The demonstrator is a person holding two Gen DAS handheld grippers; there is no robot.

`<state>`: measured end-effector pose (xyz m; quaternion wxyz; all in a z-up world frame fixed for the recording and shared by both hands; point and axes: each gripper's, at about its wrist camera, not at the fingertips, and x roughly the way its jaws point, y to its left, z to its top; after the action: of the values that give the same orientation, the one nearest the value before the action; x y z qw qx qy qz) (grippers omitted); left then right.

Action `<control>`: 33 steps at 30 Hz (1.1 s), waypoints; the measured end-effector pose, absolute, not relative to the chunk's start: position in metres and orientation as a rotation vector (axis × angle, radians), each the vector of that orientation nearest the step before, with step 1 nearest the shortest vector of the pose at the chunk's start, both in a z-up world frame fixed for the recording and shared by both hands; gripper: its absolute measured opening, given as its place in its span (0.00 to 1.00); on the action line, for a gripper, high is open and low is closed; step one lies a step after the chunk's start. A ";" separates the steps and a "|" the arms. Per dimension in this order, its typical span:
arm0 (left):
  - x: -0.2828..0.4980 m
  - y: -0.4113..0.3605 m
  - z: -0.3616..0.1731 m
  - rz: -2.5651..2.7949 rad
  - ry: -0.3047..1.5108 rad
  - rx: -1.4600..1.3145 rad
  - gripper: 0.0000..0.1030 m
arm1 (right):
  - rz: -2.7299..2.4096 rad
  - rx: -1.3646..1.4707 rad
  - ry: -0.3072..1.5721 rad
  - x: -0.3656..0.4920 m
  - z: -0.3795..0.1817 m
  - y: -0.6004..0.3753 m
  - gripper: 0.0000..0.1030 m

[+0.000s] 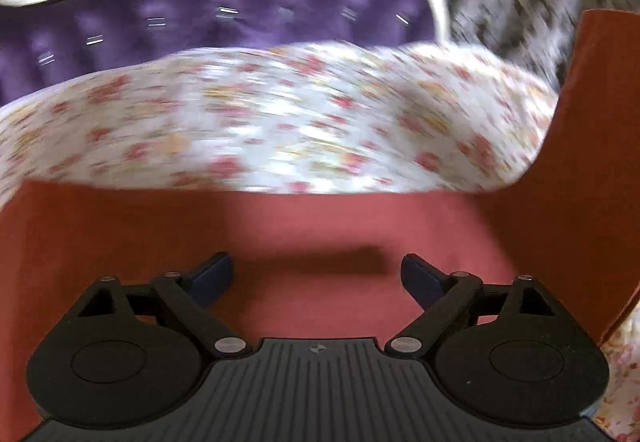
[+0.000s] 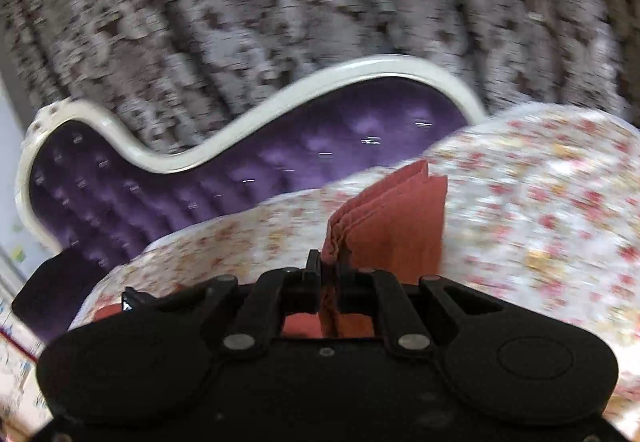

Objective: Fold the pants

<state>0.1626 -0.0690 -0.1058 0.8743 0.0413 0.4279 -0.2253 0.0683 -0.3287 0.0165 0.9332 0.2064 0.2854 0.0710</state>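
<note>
Right wrist, pants (image 2: 394, 230) pinched in right tongs (image 2: 329, 262)

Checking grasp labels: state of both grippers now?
Left gripper: open, empty, over the pants.
Right gripper: closed on bunched layers of the pants.

I am seeing the reddish pants (image 1: 320, 226) lying flat on the flowery bed, one end lifting up in folds.

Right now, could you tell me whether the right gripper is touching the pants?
Touching. The right wrist view shows the right gripper shut on a bunched edge of the red pants, with cloth pinched between its fingers and rising above them.
</note>
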 end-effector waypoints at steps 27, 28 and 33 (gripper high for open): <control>0.111 0.132 -0.055 -0.127 0.846 -0.183 0.89 | 0.685 0.121 0.756 0.101 -0.117 -0.066 0.43; 0.112 0.127 -0.053 -0.142 0.839 -0.178 0.89 | 0.680 0.116 0.739 0.095 -0.112 -0.073 0.41; 0.121 0.085 -0.049 -0.237 0.829 -0.124 0.89 | 0.494 0.196 0.684 0.087 -0.098 -0.138 0.41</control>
<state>0.1210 0.0853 -0.0494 0.9066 -0.0603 0.4015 -0.1149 0.0872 -0.1381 -0.0984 0.9076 0.0950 0.3316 0.2395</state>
